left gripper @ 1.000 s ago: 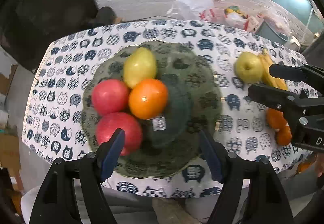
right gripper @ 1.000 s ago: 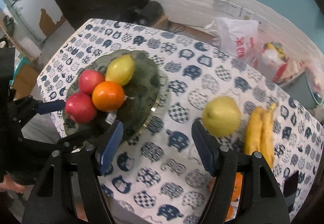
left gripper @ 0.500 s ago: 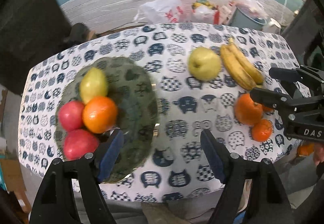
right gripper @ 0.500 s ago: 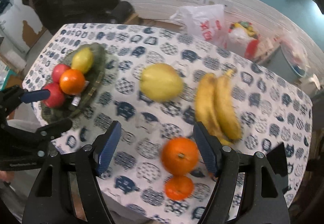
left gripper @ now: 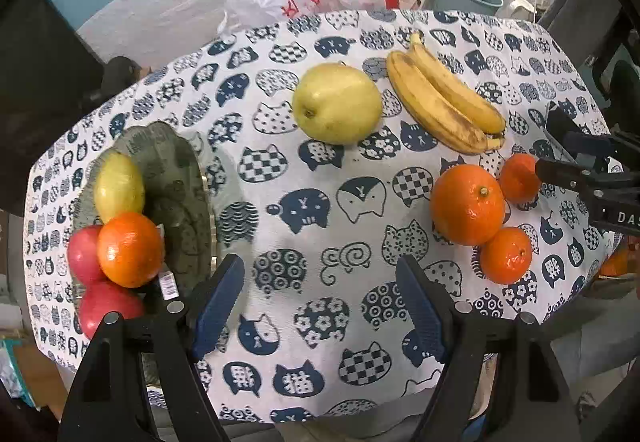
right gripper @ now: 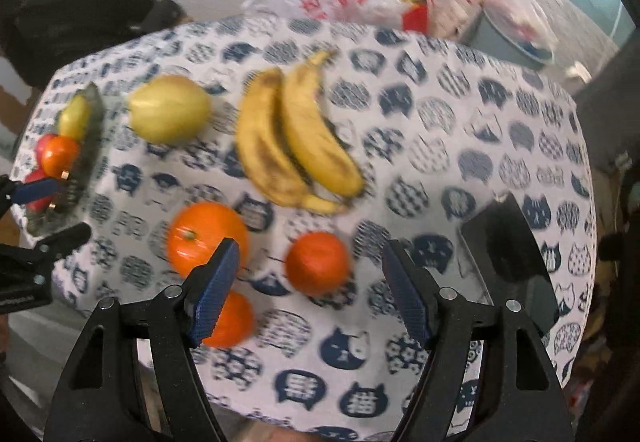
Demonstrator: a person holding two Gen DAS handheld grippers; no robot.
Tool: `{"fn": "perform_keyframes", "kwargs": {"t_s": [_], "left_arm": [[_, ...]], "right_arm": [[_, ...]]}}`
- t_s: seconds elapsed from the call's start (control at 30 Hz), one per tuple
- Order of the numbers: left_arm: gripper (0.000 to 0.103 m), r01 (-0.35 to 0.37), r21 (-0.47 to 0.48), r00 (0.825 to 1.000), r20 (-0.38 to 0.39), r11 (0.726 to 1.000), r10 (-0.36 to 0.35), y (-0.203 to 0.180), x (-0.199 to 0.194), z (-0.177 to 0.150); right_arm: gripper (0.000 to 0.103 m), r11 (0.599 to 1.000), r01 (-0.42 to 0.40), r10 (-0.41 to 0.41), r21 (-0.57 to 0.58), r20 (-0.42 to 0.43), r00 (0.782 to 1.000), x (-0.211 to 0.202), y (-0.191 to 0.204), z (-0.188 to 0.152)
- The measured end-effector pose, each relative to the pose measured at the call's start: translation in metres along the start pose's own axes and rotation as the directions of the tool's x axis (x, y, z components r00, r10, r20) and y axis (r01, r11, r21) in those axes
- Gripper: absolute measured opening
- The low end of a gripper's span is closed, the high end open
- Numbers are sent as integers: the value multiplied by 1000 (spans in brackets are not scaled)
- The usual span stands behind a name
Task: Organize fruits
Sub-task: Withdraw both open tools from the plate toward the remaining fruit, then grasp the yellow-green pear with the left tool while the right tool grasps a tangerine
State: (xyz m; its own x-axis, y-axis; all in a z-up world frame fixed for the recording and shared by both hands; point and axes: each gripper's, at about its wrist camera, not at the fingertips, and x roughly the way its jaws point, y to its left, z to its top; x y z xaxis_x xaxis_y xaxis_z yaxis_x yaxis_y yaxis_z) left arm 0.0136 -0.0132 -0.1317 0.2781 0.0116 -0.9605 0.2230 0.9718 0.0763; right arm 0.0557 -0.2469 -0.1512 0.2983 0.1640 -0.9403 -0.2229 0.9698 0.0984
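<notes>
The small orange [right gripper: 317, 262] lies loose on the table [right gripper: 440, 146], straight ahead of my right tongs [right gripper: 310, 292] and centred between their spread, empty jaws, so I judge it my nearest pick. The bananas [right gripper: 296, 138] lie beyond it, long axis running away from me. My left tongs [left gripper: 320, 308], also spread and empty, hover over bare cloth, with the green plate [left gripper: 180, 178] of fruit to their left.

Pear [left gripper: 337, 103], bananas [left gripper: 444, 98], three oranges [left gripper: 467, 204] loose; four fruits on plate [left gripper: 176, 178]
</notes>
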Motion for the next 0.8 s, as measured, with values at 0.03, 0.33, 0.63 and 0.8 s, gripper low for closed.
{"fn": "perform_keyframes", "kwargs": {"t_s": [0.03, 0.33, 0.63, 0.8], "left_arm": [[80, 4, 0, 1000, -5, 1000, -4, -1, 2, 0], [80, -3, 5, 999, -45, 1000, 3, -7, 24, 0], [80, 13, -40, 999, -45, 999, -14, -1, 30, 12], [80, 19, -70, 999, -29, 997, -22, 6, 29, 31]], "right_arm": [[74, 1000, 2, -2, 7, -12, 1000, 4, -3, -2], [74, 999, -26, 28, 22, -95, 995, 40, -13, -9], [46, 999, -44, 40, -24, -126, 991, 58, -4, -9], [46, 999, -49, 48, -5, -97, 994, 49, -3, -7]]}}
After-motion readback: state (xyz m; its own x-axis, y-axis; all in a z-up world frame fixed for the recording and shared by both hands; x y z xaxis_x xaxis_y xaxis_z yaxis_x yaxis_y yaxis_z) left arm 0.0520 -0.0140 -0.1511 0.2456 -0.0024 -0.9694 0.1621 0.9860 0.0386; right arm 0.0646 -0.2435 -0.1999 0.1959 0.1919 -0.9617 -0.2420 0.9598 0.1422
